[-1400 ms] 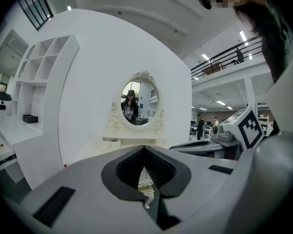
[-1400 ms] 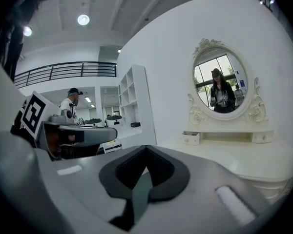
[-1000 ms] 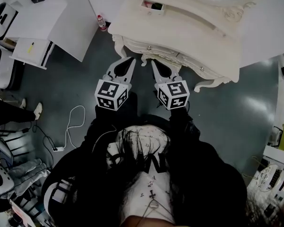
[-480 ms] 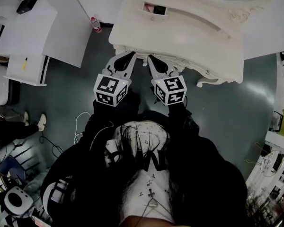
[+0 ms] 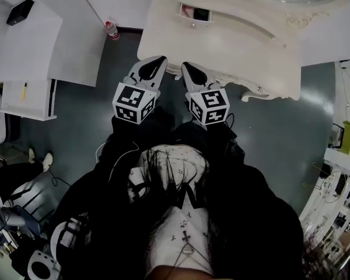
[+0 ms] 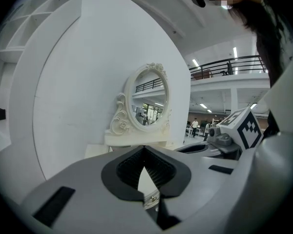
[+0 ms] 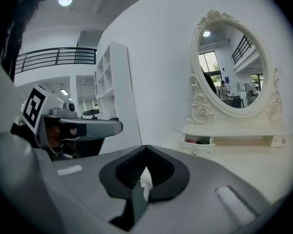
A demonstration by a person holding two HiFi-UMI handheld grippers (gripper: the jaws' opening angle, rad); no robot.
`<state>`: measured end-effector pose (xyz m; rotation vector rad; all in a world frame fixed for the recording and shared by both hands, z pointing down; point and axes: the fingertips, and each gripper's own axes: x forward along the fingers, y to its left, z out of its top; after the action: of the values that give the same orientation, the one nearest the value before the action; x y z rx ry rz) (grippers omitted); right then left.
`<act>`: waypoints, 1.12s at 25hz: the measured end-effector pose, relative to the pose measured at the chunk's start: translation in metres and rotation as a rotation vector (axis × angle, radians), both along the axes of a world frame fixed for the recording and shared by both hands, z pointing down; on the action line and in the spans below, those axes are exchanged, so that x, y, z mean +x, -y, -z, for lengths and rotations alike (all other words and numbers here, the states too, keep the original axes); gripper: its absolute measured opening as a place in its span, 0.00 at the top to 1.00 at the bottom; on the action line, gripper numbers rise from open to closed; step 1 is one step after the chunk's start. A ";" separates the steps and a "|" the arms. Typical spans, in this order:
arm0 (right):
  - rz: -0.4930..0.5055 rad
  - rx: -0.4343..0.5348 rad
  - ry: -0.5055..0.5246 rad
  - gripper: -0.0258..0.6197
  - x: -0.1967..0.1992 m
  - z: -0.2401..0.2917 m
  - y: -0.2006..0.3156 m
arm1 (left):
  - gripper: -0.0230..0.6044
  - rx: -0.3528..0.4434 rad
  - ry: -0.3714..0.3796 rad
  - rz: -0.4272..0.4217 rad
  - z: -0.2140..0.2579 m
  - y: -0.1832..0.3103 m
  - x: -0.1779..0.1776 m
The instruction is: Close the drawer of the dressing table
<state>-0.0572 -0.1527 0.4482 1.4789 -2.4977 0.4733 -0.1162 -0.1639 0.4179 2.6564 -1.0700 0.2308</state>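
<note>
Black-lined fingers (image 6: 161, 172) on the left gripper (image 6: 145, 152) meet at their tips and hold nothing. The right gripper (image 7: 145, 150) is likewise closed and empty. In the head view both hover at the front edge of the cream desk (image 5: 233, 45), side by side and not touching it.

We find the drawer (image 7: 198, 144) at 2 o'clock from the right fingers, in the raised tier under the oval mirror (image 7: 232, 62). It stands partly pulled out, with small pink and dark items inside.

Its long axis runs across the desk, 9 to 3 o'clock. Its face points back toward us, at 6 o'clock.

We judge it small, light and rigid, likely painted wood that slides freely. No grip seems needed. We advise a flat push with closed fingertips on the face beside the small knob (image 7: 194, 152), kept square so it does not skew.
</note>
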 end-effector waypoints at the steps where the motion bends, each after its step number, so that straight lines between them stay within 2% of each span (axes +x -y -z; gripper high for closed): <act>1: -0.009 -0.001 -0.005 0.95 -0.001 0.000 0.003 | 0.96 -0.003 -0.002 -0.005 -0.001 0.004 -0.002; 7: -0.038 -0.017 -0.025 0.95 0.000 -0.002 0.016 | 0.96 -0.025 -0.031 -0.018 -0.005 0.019 -0.003; 14: -0.025 -0.052 -0.040 0.95 0.007 -0.017 0.028 | 0.96 -0.060 -0.026 0.008 -0.019 0.037 -0.002; 21: -0.010 -0.073 -0.033 0.95 0.016 -0.032 0.066 | 0.96 -0.066 -0.008 0.038 -0.022 0.063 0.004; 28: -0.057 -0.107 -0.039 0.95 0.046 -0.064 0.111 | 0.96 -0.061 0.019 0.053 -0.021 0.092 0.020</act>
<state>-0.0110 -0.2639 0.5121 1.5067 -2.3669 0.5729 -0.0959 -0.2561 0.4389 2.5738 -1.1189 0.2746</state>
